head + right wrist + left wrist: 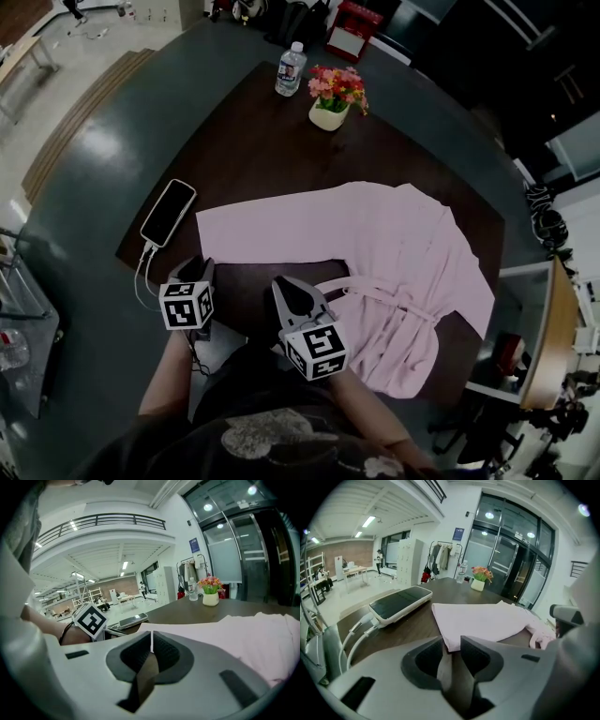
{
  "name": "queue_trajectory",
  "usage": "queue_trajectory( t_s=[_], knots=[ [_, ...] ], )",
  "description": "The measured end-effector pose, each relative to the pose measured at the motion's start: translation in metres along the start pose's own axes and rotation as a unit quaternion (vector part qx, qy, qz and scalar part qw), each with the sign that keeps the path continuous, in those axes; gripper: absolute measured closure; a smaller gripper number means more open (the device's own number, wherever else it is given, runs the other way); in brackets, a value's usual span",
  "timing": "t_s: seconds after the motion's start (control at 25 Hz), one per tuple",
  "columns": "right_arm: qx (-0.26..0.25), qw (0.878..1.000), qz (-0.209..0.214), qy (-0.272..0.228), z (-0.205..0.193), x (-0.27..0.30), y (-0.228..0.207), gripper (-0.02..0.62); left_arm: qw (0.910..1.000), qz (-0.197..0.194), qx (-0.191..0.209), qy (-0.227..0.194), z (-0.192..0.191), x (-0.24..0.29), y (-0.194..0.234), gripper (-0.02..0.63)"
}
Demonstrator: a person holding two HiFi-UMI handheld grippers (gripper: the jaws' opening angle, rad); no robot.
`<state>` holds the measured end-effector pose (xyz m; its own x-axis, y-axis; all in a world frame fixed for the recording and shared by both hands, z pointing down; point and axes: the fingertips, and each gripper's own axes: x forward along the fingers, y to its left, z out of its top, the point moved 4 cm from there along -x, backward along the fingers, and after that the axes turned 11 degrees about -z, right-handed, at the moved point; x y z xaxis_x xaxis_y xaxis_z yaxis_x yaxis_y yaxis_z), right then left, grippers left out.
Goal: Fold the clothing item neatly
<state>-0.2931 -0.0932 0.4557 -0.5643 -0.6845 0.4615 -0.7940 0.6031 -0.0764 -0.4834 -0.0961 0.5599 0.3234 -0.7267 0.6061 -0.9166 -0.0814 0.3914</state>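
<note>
Robe [403,253], pink, soft thin cloth, lies spread flat on the dark brown bench [253,150], body toward your right. One sleeve [272,225] stretches as a long flat rectangle toward your left. A narrow belt [375,286] crosses the waist. The skirt reaches the right and near bench edges.

Your left claw [451,641] is released: its jaws stand apart, with the sleeve's near corner at the gap and not pinched. Your right claw [151,639] is clenched, pads together, just beside the sleeve's near edge.

A smooth slab phone [169,213] with a white cable [142,277] lies near the sleeve end, by the left edge. Open bench lies beyond the sleeve, up to a clear bottle [291,68] and a flower pot [330,114] at the far edge.
</note>
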Motion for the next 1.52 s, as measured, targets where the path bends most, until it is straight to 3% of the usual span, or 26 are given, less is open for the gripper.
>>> queue_trajectory(
  t_s=[0.12, 0.24, 0.32, 0.44, 0.68, 0.84, 1.04, 1.52],
  knots=[
    [0.003, 1.0, -0.002, 0.001, 0.0, 0.0, -0.001, 0.601, 0.999, -0.014, 0.008, 0.042, -0.004, 0.01, -0.003, 0.48],
    [0.009, 1.0, -0.007, 0.004, -0.001, 0.0, -0.003, 0.601, 0.998, 0.007, 0.014, 0.062, -0.004, 0.013, -0.003, 0.482],
    [0.014, 1.0, -0.011, 0.008, -0.003, 0.0, -0.005, 0.601, 0.9985, 0.004, -0.014, 0.052, -0.003, 0.012, 0.0, 0.501],
    [0.021, 1.0, -0.02, 0.01, -0.005, -0.001, -0.009, 0.601, 0.9968, -0.047, -0.054, 0.034, 0.003, 0.012, -0.004, 0.56],
    [0.037, 0.998, -0.045, 0.006, -0.007, -0.01, -0.029, 0.601, 0.9853, -0.112, -0.113, -0.064, 0.053, 0.004, -0.02, 0.565],
    [0.049, 0.996, -0.068, -0.009, -0.009, -0.027, -0.053, 0.601, 0.9828, -0.144, -0.064, -0.096, 0.091, 0.002, -0.06, 0.565],
    [0.083, 0.99, -0.107, -0.042, -0.015, -0.057, -0.091, 0.601, 0.9761, -0.193, 0.0, -0.099, 0.109, 0.019, -0.134, 0.565],
    [0.133, 0.979, -0.137, -0.069, -0.048, -0.176, -0.238, 0.601, 0.9675, -0.227, 0.065, -0.089, 0.108, 0.087, -0.338, 0.565]
  ],
)
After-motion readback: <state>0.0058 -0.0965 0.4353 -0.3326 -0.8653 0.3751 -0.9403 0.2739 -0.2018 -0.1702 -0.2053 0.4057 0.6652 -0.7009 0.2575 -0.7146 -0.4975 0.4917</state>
